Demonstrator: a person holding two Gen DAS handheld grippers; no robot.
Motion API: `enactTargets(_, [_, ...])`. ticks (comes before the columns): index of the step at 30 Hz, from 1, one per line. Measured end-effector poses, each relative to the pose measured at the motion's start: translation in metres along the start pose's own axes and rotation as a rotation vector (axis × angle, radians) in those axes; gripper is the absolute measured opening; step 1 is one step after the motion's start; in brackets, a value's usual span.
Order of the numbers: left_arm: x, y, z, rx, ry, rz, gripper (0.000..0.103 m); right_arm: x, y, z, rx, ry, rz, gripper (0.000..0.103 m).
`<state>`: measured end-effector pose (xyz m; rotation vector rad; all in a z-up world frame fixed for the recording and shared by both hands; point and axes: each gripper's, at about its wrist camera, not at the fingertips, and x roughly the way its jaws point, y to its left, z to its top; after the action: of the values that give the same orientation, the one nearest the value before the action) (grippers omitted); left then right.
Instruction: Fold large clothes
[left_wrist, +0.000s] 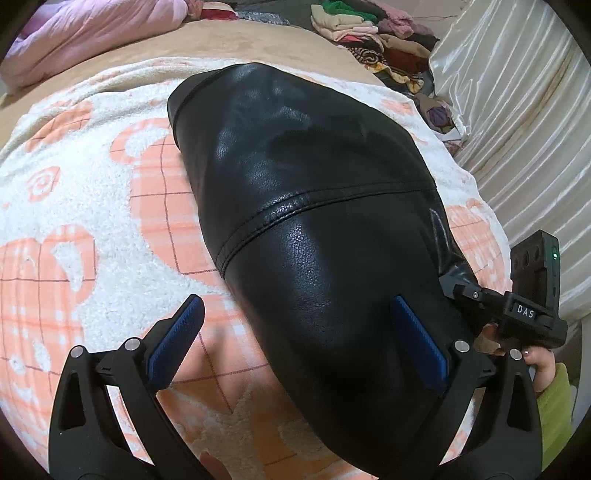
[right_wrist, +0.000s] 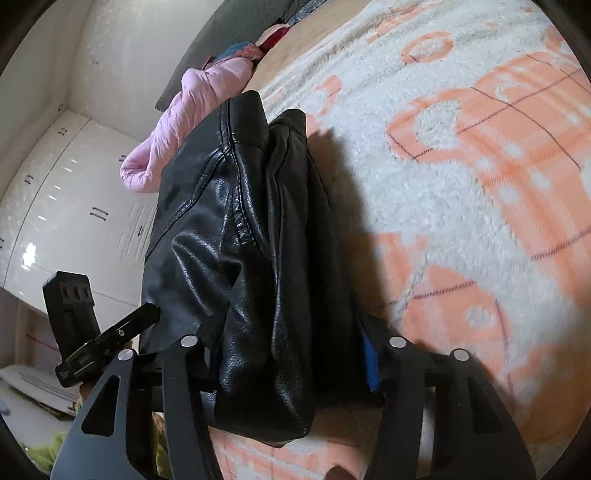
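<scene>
jacket (left_wrist: 314, 221) on blanket (left_wrist: 92, 206), clothes pile (left_wrist: 373, 40) behind

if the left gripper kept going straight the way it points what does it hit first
Probably the folded black leather jacket: the open left gripper points along its left edge, above the white-and-orange blanket. Depth is unclear.

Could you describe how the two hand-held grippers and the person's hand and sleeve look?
The left hand-held gripper has black triangular finger arms with cut-outs, silver round pins and blue ribbed pads. The right hand-held gripper is built alike; its black body bears white letters "DAS" and a green light. The person's hand shows from a yellow-green sleeve.
</scene>
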<state>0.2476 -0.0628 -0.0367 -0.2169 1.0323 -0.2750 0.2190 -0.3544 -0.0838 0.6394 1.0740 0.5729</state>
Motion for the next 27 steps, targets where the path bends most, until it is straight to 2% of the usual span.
enactTargets(4, [-0.004, 0.006, 0.0, 0.002, -0.006, 0.013, 0.095, -0.001, 0.012, -0.018, 0.016, -0.017, -0.001, 0.051])
enactTargets(8, [-0.015, 0.017, 0.0, 0.022, -0.032, 0.062, 0.095, 0.003, 0.035, -0.045, 0.006, -0.035, 0.004, 0.051])
enactTargets(10, [-0.017, 0.019, -0.001, 0.043, -0.032, 0.076, 0.095, 0.004, 0.041, -0.053, -0.001, -0.062, -0.028, 0.051])
enactTargets(14, [-0.016, 0.016, -0.003, 0.057, -0.033, 0.075, 0.095, -0.005, 0.046, -0.051, -0.008, -0.093, -0.109, 0.072])
enactTargets(17, [-0.017, 0.015, -0.003, 0.069, -0.045, 0.087, 0.095, -0.035, 0.063, -0.039, -0.082, -0.183, -0.162, 0.082])
enactTargets(19, [-0.018, 0.016, -0.003, 0.073, -0.047, 0.085, 0.095, -0.054, 0.076, -0.023, -0.127, -0.27, -0.201, 0.083])
enactTargets(21, [-0.017, 0.017, -0.004, 0.063, -0.048, 0.086, 0.095, -0.056, 0.084, -0.003, -0.151, -0.285, -0.221, 0.083])
enactTargets(25, [-0.02, 0.014, -0.005, 0.068, -0.046, 0.082, 0.094, -0.034, 0.099, 0.044, -0.207, -0.27, -0.273, 0.066])
enactTargets(27, [-0.025, 0.009, -0.008, 0.086, -0.055, 0.08, 0.094, -0.018, 0.105, 0.059, -0.231, -0.251, -0.294, 0.065])
